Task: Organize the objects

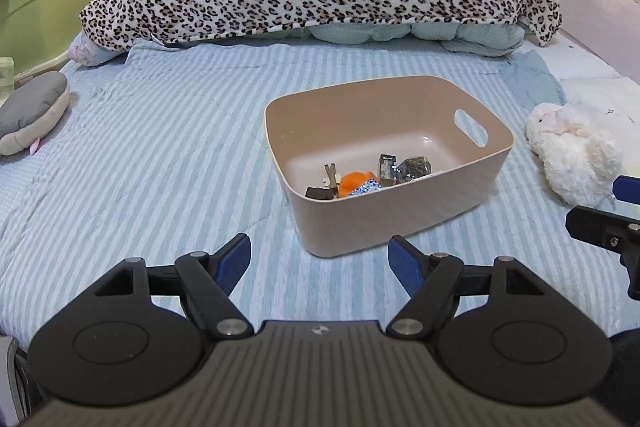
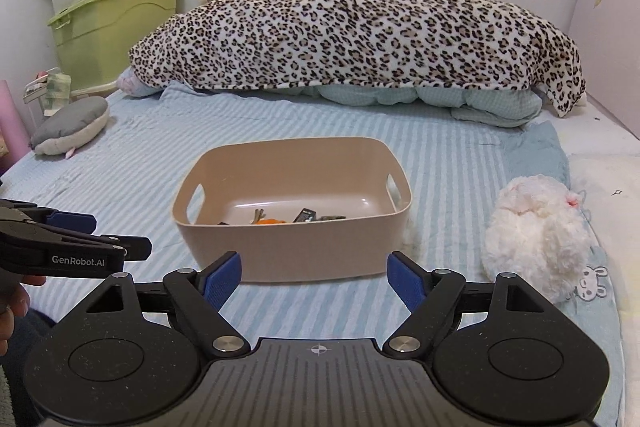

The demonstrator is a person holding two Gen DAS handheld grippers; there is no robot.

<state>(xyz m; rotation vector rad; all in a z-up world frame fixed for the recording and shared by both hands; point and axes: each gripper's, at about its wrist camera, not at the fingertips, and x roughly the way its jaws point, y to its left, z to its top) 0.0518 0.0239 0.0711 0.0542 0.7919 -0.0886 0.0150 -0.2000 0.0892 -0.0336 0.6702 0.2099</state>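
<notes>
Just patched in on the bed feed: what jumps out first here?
The leopard-print blanket heaped across the far end of the bed dominates. Mid-bed on the striped blue sheet sits a beige bin holding a few small items, one orange. A fluffy white plush lies right of the bin; both hand-held grippers are open and empty.

My beige bin (image 1: 396, 211) sits upright on the striped bed, slot handles at both ends; an orange item (image 1: 354, 183) and small dark packets (image 1: 387, 167) lie inside.
</notes>
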